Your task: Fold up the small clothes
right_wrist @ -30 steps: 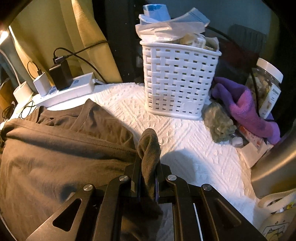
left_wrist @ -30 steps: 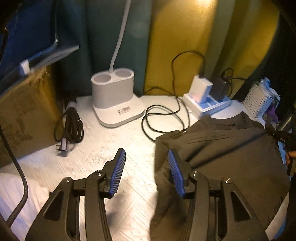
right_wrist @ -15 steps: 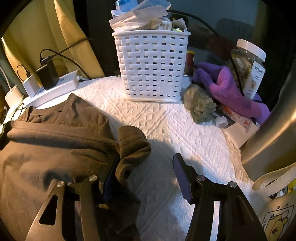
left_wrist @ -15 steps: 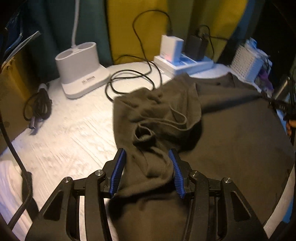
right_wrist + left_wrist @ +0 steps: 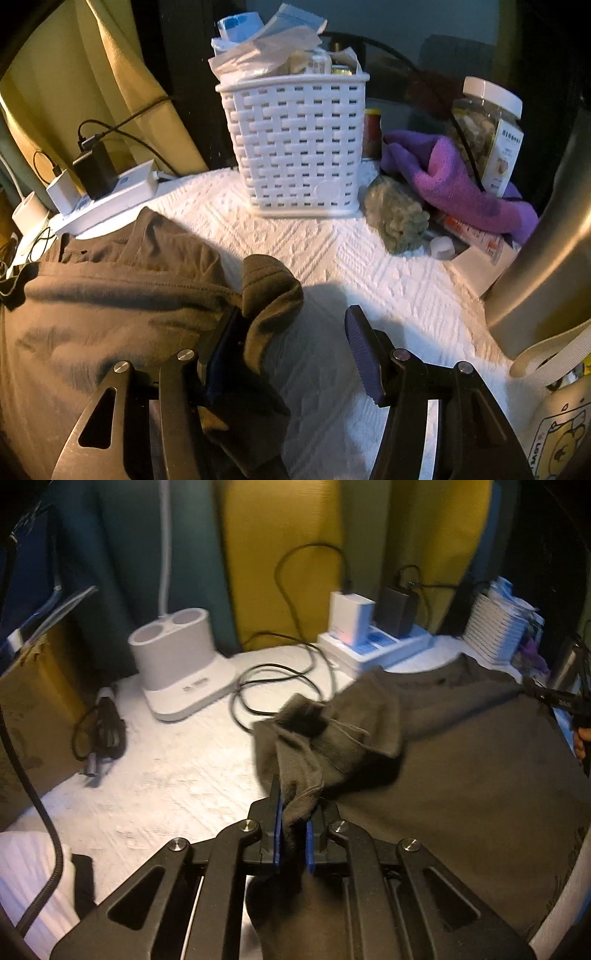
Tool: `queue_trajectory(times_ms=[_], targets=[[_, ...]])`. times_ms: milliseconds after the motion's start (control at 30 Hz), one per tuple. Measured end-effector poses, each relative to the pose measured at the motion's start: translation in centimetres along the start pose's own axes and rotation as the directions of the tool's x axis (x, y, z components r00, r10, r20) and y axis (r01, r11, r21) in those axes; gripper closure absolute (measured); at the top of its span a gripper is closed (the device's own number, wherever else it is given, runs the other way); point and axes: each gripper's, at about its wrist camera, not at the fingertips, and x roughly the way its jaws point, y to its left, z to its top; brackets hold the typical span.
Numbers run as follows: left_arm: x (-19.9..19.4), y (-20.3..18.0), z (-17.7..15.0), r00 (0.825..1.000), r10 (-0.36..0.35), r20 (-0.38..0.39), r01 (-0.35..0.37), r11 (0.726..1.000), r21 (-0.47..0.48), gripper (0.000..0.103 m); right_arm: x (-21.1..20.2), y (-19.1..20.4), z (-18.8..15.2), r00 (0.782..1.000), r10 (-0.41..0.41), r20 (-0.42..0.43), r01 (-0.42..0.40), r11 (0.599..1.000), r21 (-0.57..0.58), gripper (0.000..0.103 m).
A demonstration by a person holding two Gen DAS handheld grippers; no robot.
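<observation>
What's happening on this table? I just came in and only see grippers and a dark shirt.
A person with a gripper in each hand is folding an olive shirt on a white-covered table. The left gripper is closing its jaws on a bunched sleeve. The right gripper stands open, the other sleeve draped against one finger but not pinched. The fold isn't finished.
</observation>
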Motion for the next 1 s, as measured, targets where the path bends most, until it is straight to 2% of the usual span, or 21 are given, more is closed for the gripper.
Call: queue_trajectory(times_ms=[67,167,300,367,400,433,467,567,600,700,800,900,1000], targets=[[0.6,1.0,-0.2,1.0,0.022,-0.001,-0.022,0.999,-0.042,0.09,0.3,0.1,0.2,1.0,-0.005,-0.004,0.005,1.0,0.0,0.043],[0.9,2.3,-0.4,1.0,0.003,-0.028,-0.006,0.995,-0.105,0.089,0.5,0.1,0.3,1.0,-0.01,-0.004,0.01,1.0,-0.002,0.043],[-0.6,1.8,0.7,0.999,0.011,0.033,-0.01,1.0,-0.024,0.086,0.2,-0.1,0.3,1.0,-0.012,0.005,0.012,1.0,-0.002,0.043],[-0.8,1.3,1.6,0.999,0.007,0.044,-0.008,0.999,0.033,0.074,0.2,-0.2,0.4,1.0,-0.011,0.008,0.011,1.0,0.0,0.043],[-0.6,1.0,1.9,0.999,0.001,0.039,-0.003,0.999,0.054,0.065,0.0,-0.2,0.5,1.0,-0.013,0.01,0.013,1.0,0.001,0.043],[-0.2,0.7,2.3,1.0,-0.015,0.025,0.013,0.997,0.079,0.061,-0.1,-0.2,0.5,1.0,-0.012,0.012,0.012,1.0,0.002,0.043],[0.5,0.4,2.5,0.999,-0.032,0.006,0.031,0.994,0.105,0.061,-0.2,-0.2,0.5,1.0,-0.012,0.014,0.012,1.0,0.004,0.043],[2.9,-0.4,3.0,0.999,-0.015,-0.036,0.021,0.984,0.177,0.061,-0.4,-0.3,0.5,1.0,-0.013,0.017,0.013,1.0,0.006,0.043],[3.6,-0.5,3.0,0.999,0.003,-0.043,0.005,0.981,0.195,0.063,-0.4,-0.3,0.5,1.0,-0.013,0.017,0.013,1.0,0.006,0.043],[5.1,0.0,3.0,0.997,0.051,-0.059,-0.04,0.984,0.174,0.101,-0.4,-0.3,0.5,1.0,-0.012,0.015,0.012,1.0,0.001,0.043],[4.4,1.4,3.3,0.997,0.081,0.008,-0.081,0.992,0.098,0.102,-0.3,-0.4,0.4,1.0,0.002,0.021,-0.002,1.0,-0.005,0.043],[3.7,3.3,3.7,0.988,0.139,0.063,-0.14,0.99,0.001,0.102,0.0,-0.5,0.6,0.999,0.028,0.02,-0.028,1.0,-0.005,0.043],[4.2,4.7,3.6,0.988,0.147,0.051,-0.144,0.988,-0.046,0.102,0.3,-0.2,0.9,0.999,0.027,0.025,-0.027,1.0,-0.011,0.043]])
